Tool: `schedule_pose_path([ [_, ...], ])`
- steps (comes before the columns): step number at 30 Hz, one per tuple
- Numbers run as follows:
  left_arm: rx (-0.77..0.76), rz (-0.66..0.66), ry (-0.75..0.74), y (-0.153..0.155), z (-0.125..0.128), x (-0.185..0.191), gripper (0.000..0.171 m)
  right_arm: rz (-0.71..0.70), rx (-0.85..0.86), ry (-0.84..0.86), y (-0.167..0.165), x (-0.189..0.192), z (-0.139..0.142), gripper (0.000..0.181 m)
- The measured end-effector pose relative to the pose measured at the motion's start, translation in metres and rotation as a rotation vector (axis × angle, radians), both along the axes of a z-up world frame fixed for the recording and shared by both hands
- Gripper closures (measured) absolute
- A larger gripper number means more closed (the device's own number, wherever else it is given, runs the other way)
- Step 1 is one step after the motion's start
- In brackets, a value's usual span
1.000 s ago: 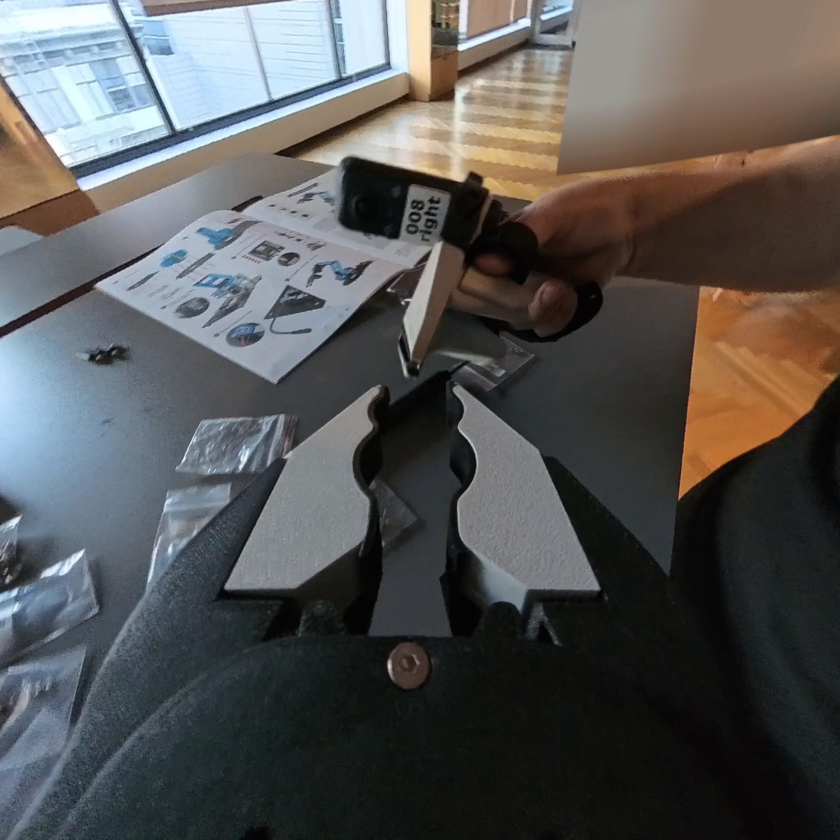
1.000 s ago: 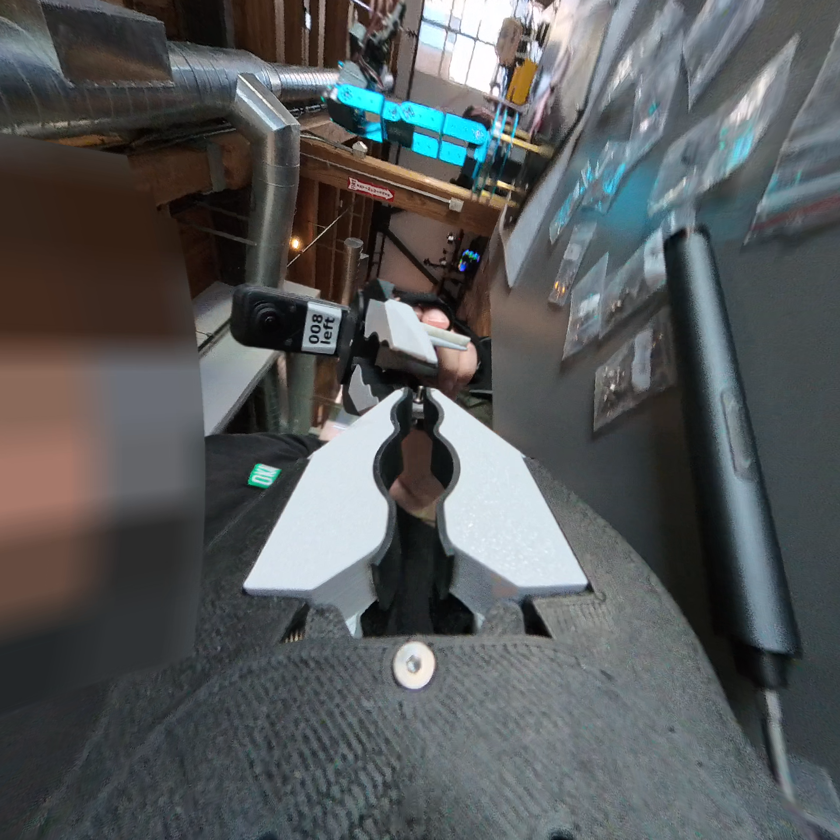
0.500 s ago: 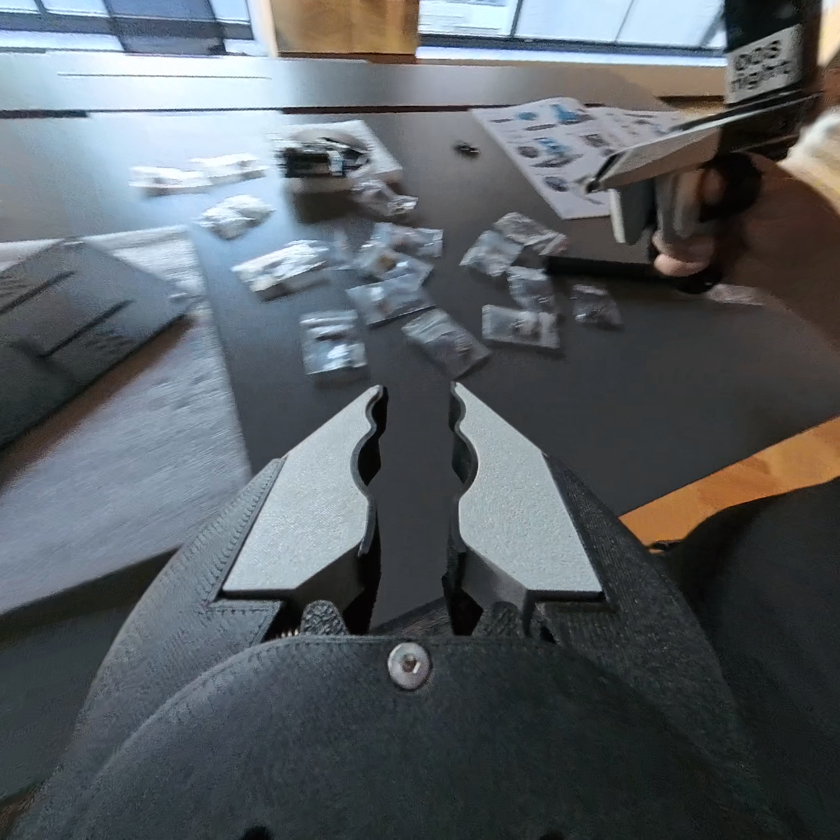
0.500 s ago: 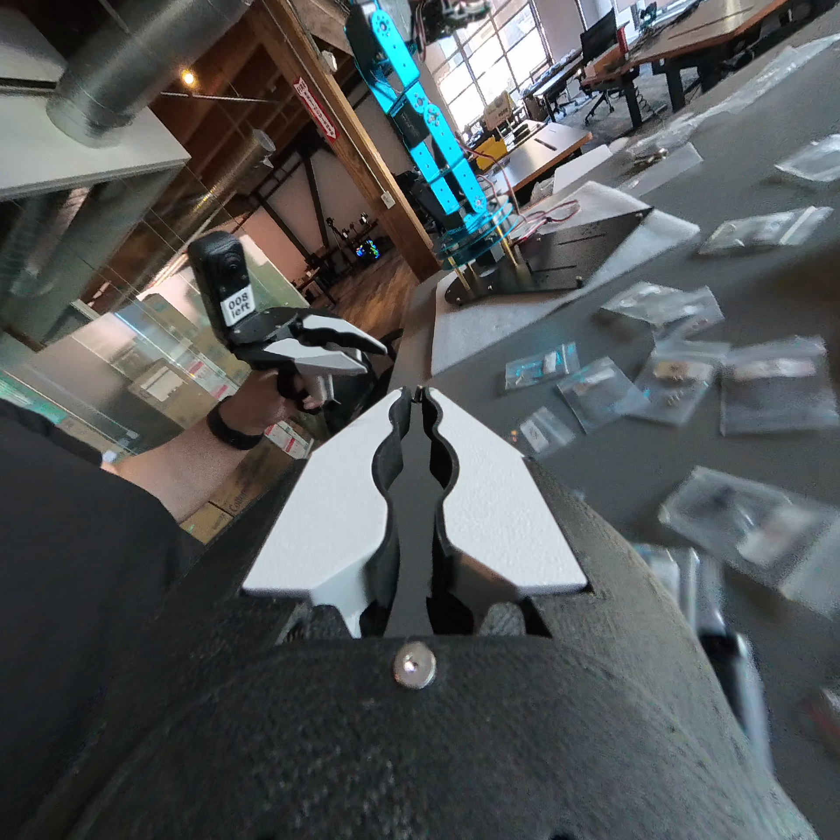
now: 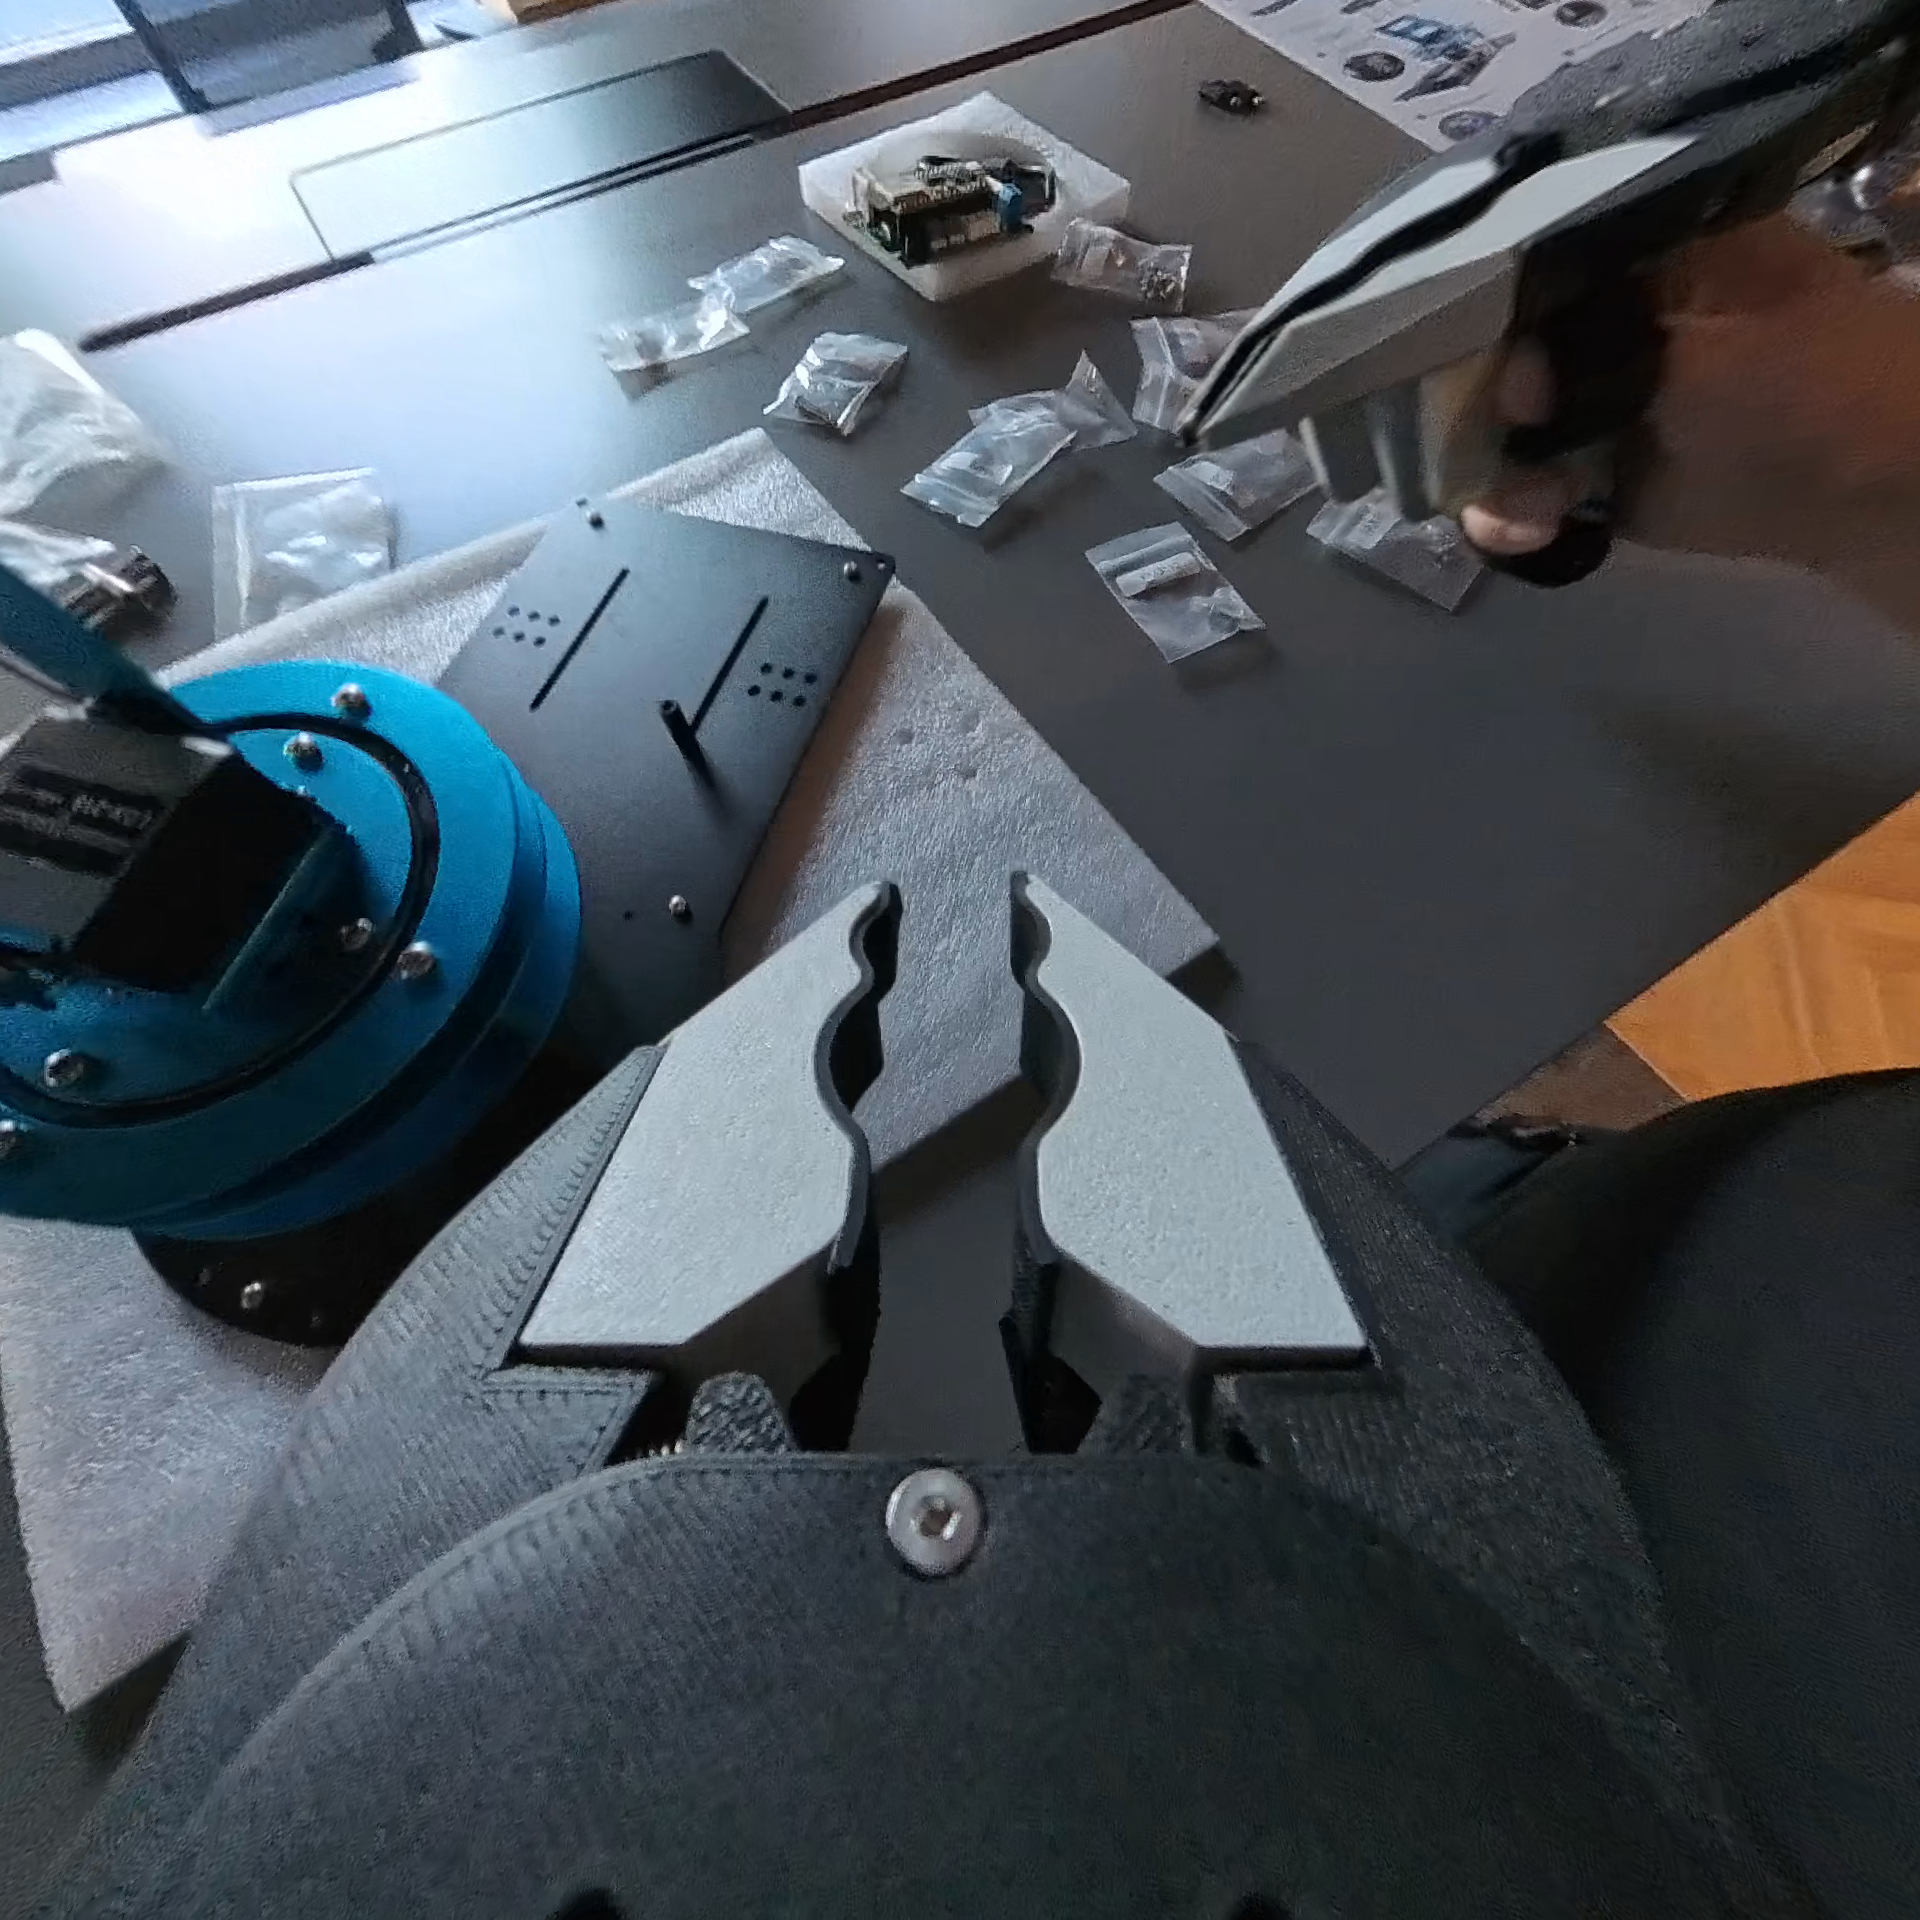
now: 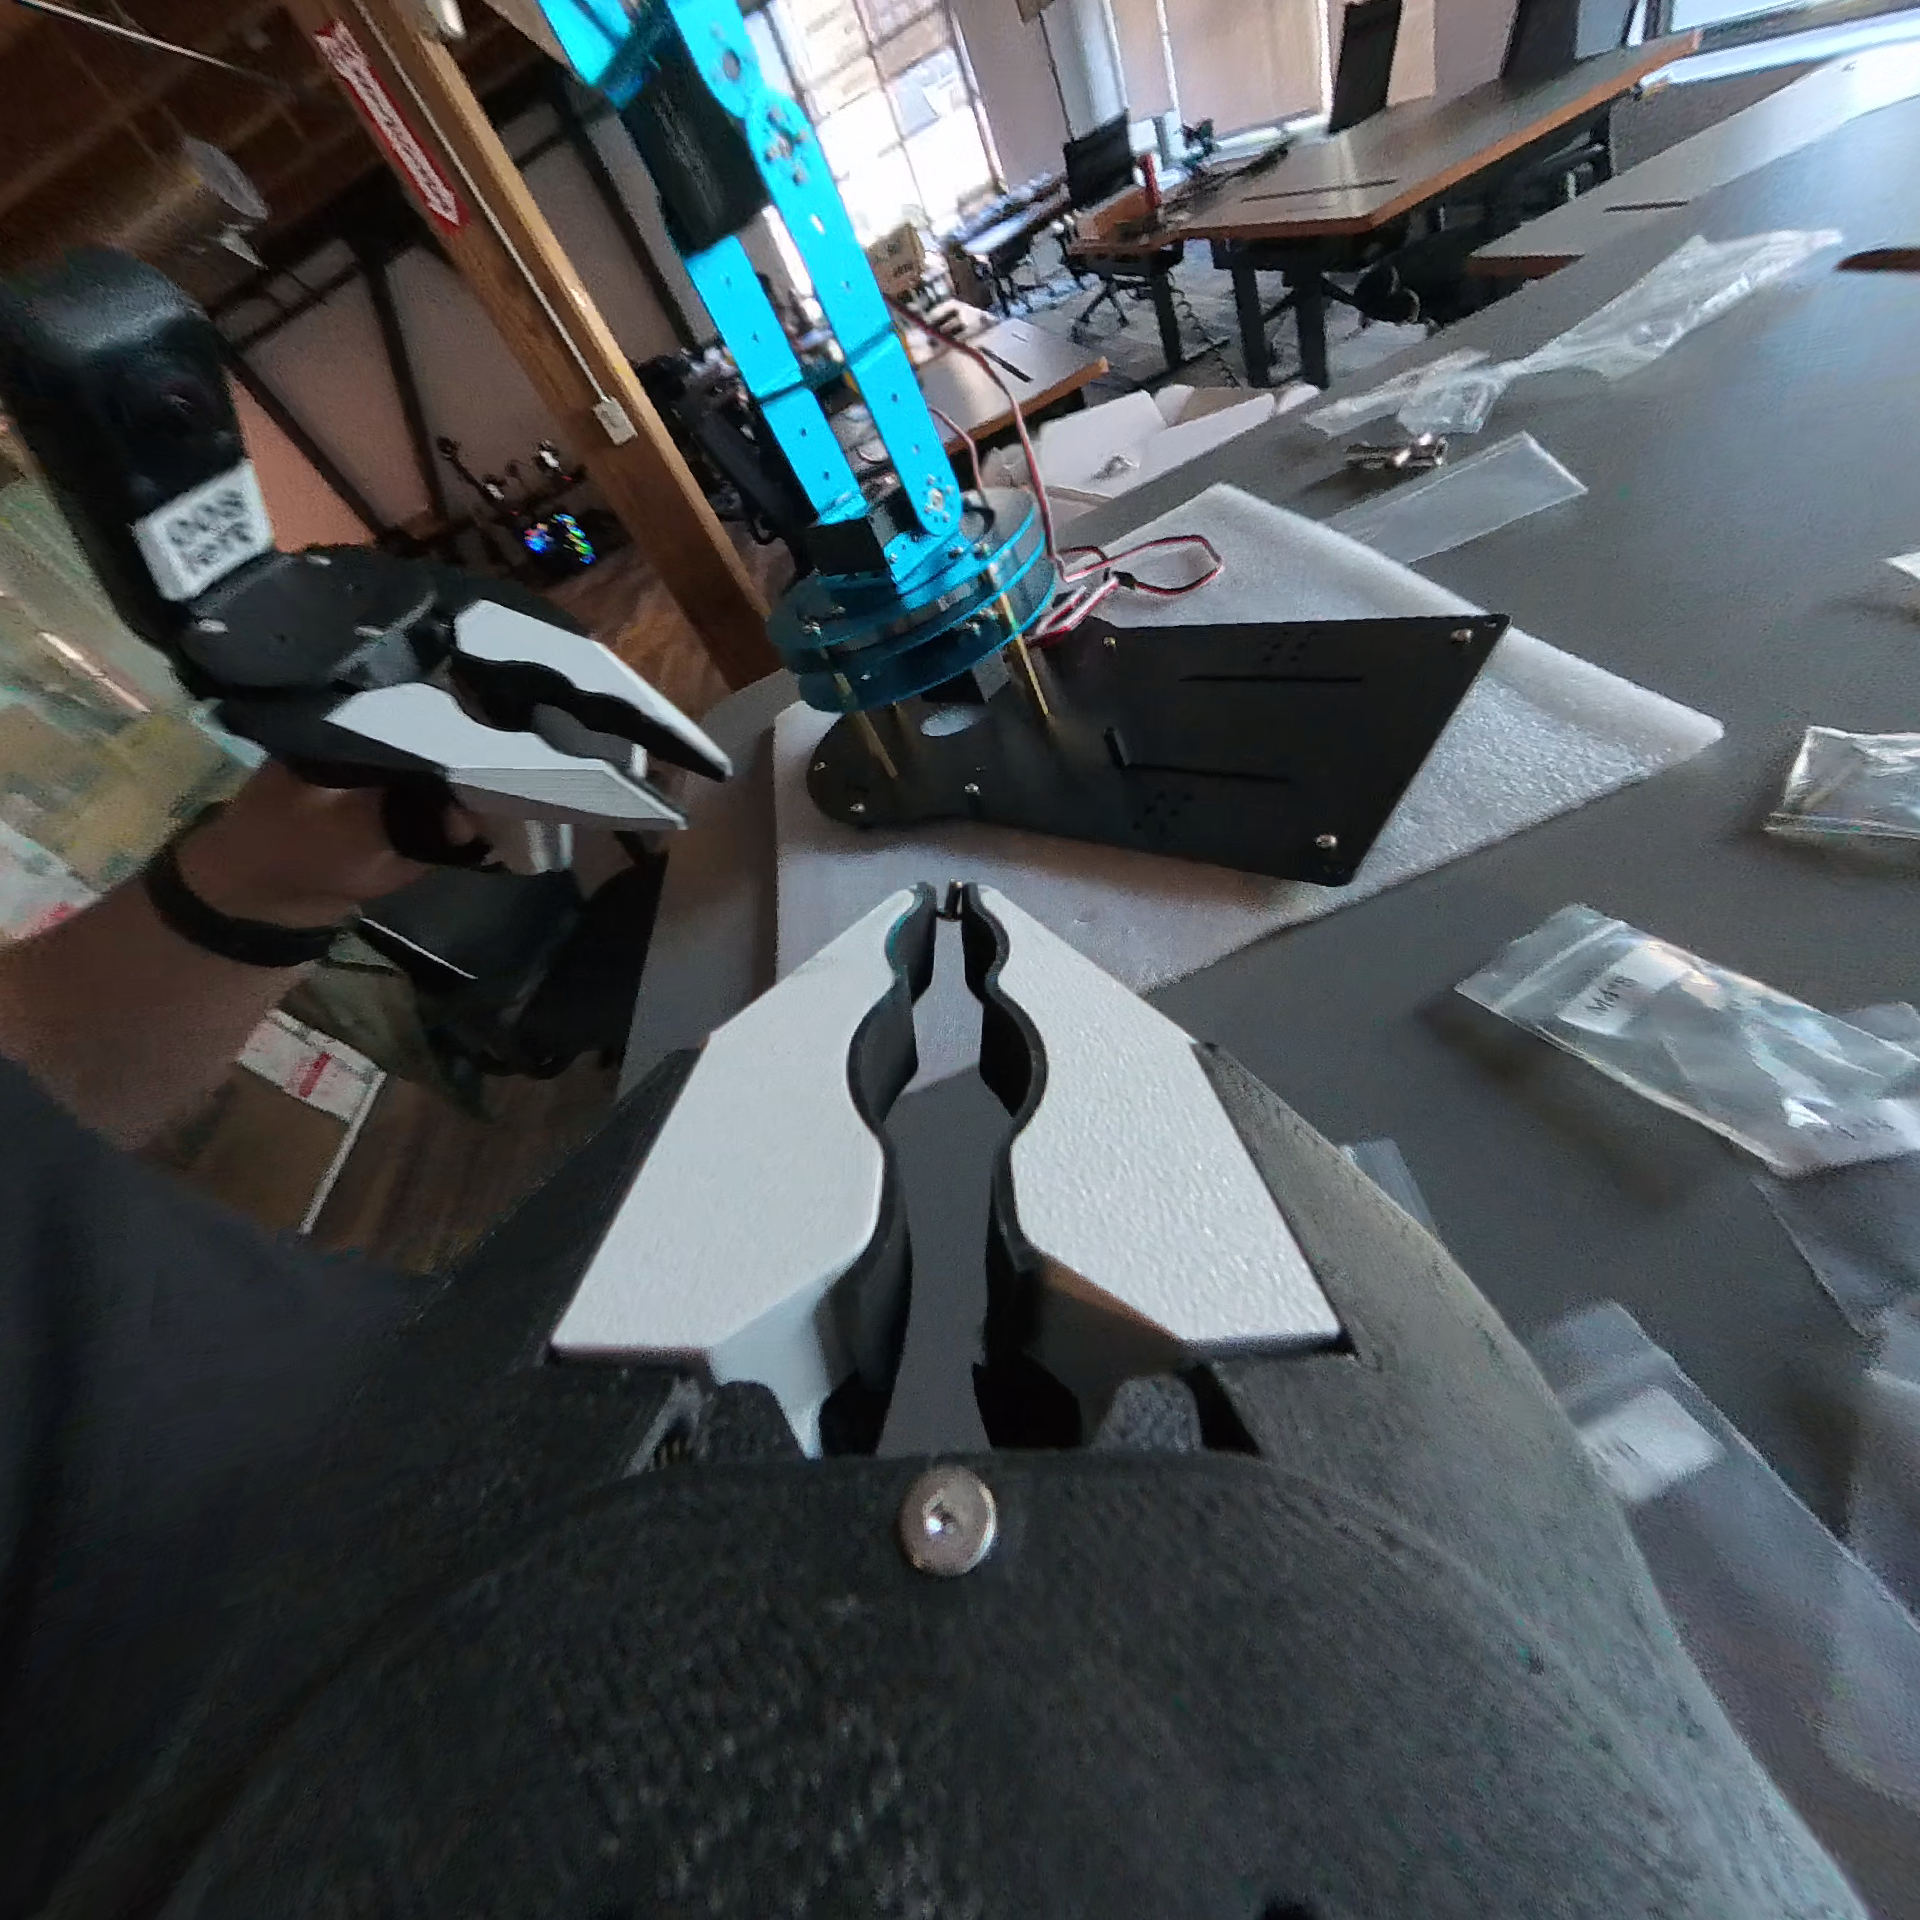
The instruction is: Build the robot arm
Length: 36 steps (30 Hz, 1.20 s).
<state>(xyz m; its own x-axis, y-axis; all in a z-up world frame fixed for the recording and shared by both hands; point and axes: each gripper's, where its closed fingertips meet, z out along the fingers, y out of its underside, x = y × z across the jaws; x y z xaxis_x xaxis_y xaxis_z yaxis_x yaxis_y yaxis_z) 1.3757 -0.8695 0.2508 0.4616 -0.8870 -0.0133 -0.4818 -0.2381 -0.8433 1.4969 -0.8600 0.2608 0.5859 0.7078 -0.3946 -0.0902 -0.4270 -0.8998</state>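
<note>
My left gripper (image 5: 951,904) is open and empty, held low over the grey foam sheet (image 5: 935,769), just right of the blue round base (image 5: 312,935) of a small robot arm. The base stands on a black slotted plate (image 5: 665,707). My right gripper (image 6: 948,899) is shut on a tiny dark part, screw-like, pinched at its very tips. It hovers near the foam sheet's (image 6: 1455,665) front edge, facing the blue arm (image 6: 831,416) and the plate (image 6: 1247,727). The left gripper also shows in the right wrist view (image 6: 696,790), and the right gripper in the left wrist view (image 5: 1195,426).
Several small clear bags (image 5: 987,457) of hardware lie scattered on the dark table (image 5: 1455,831), also in the right wrist view (image 6: 1683,1029). A circuit board on white foam (image 5: 966,197) and a booklet (image 5: 1382,42) lie farther back. The table's edge (image 5: 1558,1049) is at the right. The grippers' ends are close to 12 centimetres from one another.
Both grippers swung toward the blue arm and foam sheet. The left view turned from the booklet to the blue base. The right view levelled out. The right gripper stayed shut, the left open.
</note>
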Motion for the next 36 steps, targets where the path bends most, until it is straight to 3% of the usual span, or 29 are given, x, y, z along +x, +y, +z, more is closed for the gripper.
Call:
schedule_pose_path([
  [3, -0.037, -0.028, -0.008, 0.0, -0.007, -0.01, 0.15, -0.019, -0.013, -0.068, 0.014, -0.023, -0.016, 0.178],
  [9, -0.05, -0.02, -0.012, 0.005, -0.028, -0.017, 0.154, 0.058, -0.013, -0.382, 0.042, -0.061, -0.055, 0.178],
  [16, -0.104, -0.063, -0.027, -0.005, -0.046, -0.012, 0.155, 0.051, -0.057, -0.454, 0.061, -0.072, -0.073, 0.177],
  [20, -0.095, -0.068, -0.038, -0.004, -0.043, -0.014, 0.156, 0.082, -0.098, -0.527, 0.058, -0.074, -0.084, 0.176],
  [27, -0.13, -0.107, -0.051, -0.007, -0.045, -0.02, 0.156, 0.106, -0.064, -0.572, 0.051, -0.071, -0.081, 0.166],
  [32, -0.131, -0.138, -0.048, -0.006, -0.043, -0.031, 0.156, 0.092, -0.073, -0.621, 0.06, -0.063, -0.062, 0.168],
  [36, -0.138, -0.169, -0.072, -0.009, -0.038, -0.036, 0.156, 0.235, -0.148, -0.788, 0.059, -0.068, -0.064, 0.173],
])
